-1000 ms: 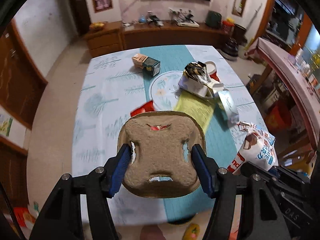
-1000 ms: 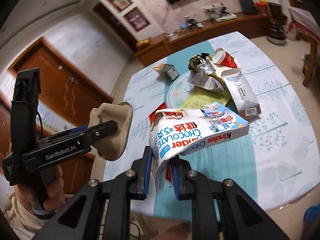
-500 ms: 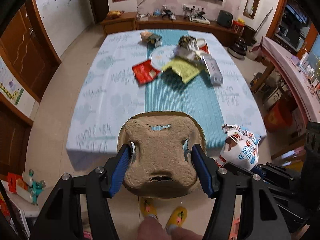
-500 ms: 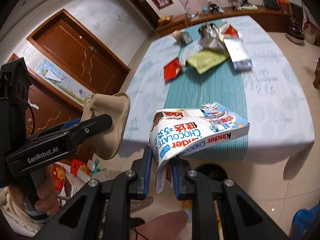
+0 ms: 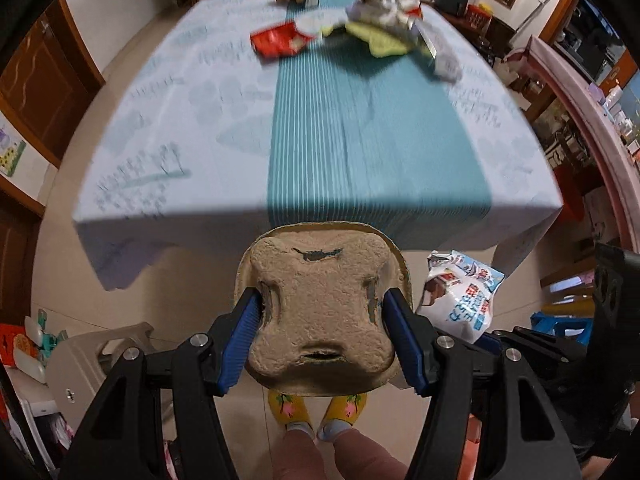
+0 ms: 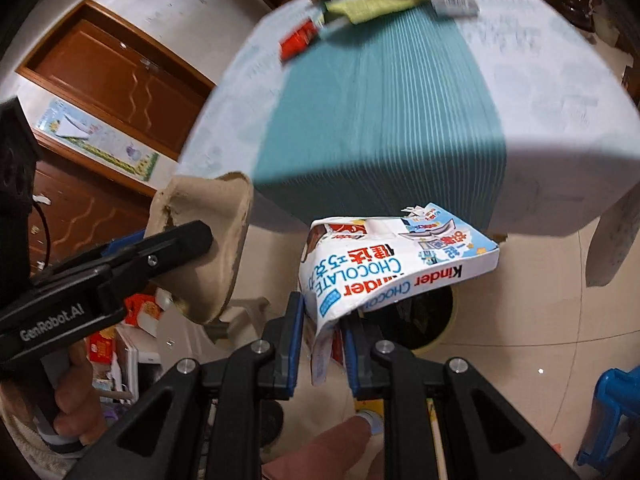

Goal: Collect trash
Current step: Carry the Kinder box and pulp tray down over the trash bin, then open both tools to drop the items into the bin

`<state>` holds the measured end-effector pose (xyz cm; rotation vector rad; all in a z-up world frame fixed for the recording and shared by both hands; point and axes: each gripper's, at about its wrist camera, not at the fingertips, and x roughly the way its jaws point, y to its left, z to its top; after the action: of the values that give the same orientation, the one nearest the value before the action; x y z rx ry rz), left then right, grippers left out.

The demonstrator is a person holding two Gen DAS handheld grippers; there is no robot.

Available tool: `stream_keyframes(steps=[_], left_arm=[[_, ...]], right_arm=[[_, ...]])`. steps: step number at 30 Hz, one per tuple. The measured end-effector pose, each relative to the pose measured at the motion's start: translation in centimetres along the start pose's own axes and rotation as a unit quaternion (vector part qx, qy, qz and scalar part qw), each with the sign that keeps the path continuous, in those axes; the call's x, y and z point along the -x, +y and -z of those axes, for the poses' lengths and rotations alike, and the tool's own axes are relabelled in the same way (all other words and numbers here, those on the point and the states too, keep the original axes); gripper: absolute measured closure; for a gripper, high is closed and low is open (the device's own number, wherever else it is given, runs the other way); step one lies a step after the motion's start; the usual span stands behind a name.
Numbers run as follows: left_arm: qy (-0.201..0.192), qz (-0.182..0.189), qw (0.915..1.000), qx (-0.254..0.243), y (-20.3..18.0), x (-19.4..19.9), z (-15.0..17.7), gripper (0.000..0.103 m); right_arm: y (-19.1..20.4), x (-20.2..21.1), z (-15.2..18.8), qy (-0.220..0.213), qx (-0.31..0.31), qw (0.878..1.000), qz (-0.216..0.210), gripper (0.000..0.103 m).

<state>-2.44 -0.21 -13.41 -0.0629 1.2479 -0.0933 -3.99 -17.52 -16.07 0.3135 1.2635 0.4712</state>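
Note:
My left gripper (image 5: 322, 334) is shut on a brown pulp cup tray (image 5: 320, 312), held below the table's near edge over the floor; the tray also shows in the right wrist view (image 6: 208, 248). My right gripper (image 6: 320, 344) is shut on a torn white Kinder chocolate box (image 6: 396, 264), held beside the left one; the box also shows in the left wrist view (image 5: 464, 296). A dark round bin (image 6: 432, 320) with a pale rim sits on the floor right under the box. More trash lies at the table's far end: a red wrapper (image 5: 276, 42), a yellow-green sheet (image 5: 384, 42), crumpled packaging (image 5: 384, 8).
The table (image 5: 160, 152) has a pale blue cloth with a teal runner (image 5: 360, 132). A grey plastic stool (image 5: 92, 364) stands at the left, a blue stool (image 6: 612, 420) at the right. My feet in yellow slippers (image 5: 316, 408) are below. Brown doors (image 6: 116, 76) line the left wall.
Both grippers have pulled back from the table and dropped below its edge with their loads. The bin has come into the right wrist view under the box.

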Motion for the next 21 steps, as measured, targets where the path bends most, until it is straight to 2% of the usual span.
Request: stream_keyframes(steps=[7, 13, 17, 19, 20, 21], left_arm=[[0.036, 0.028, 0.9989, 0.007, 1.3, -10.7, 3.0, 0.041], [0.044, 0.026, 0.9987, 0.001, 2.2, -18.5, 4.8, 0.04], [0.064, 0.029, 0.9976, 0.006, 3.2, -23.0, 5.6, 0.04], [0.065, 0.026, 0.9975, 0.012, 3.7, -24.1, 5.8, 0.032], [0.065, 0.022, 0.9976, 0.013, 3.9, -24.6, 5.9, 0.016], [0.064, 0.018, 0.9976, 0.015, 4.1, -25.0, 6.0, 0.006]], right_arm=[[-4.1, -9.5, 2.5, 0.042, -0.015, 0.999, 0.03, 0.085], [-8.8, -17.5, 4.3, 0.061, -0.033, 0.996, 0.054, 0.083], [-11.3, -21.7, 4.9, 0.069, -0.042, 0.995, 0.066, 0.081], [-12.2, -23.5, 5.0, 0.069, -0.044, 0.994, 0.075, 0.079], [-12.5, -24.2, 5.0, 0.069, -0.045, 0.993, 0.079, 0.075], [-12.7, -24.8, 5.0, 0.069, -0.046, 0.993, 0.081, 0.07]])
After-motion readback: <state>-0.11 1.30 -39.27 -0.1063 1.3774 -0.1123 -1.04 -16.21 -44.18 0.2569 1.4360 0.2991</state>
